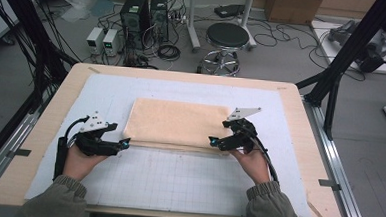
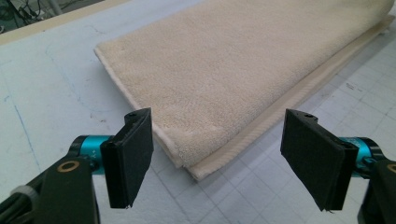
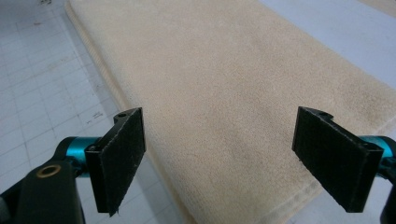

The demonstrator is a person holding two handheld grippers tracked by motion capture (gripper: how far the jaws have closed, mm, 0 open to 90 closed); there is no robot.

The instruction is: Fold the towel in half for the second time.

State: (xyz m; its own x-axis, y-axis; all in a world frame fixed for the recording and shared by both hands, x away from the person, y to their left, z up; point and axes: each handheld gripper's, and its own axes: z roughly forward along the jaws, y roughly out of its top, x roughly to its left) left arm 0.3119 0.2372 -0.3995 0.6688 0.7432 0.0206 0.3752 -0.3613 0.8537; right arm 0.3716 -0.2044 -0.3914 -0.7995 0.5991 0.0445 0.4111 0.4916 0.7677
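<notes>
Seen from the high view, a folded beige towel (image 1: 177,123) lies flat on the gridded mat (image 1: 177,180), with the left gripper (image 1: 124,144) at its near left corner and the right gripper (image 1: 212,140) at its near right edge. In the left gripper view, the jaws stand spread, clear of the towel corner (image 2: 187,161). In the right gripper view, the jaws stand wide over the towel, pinching nothing.
</notes>
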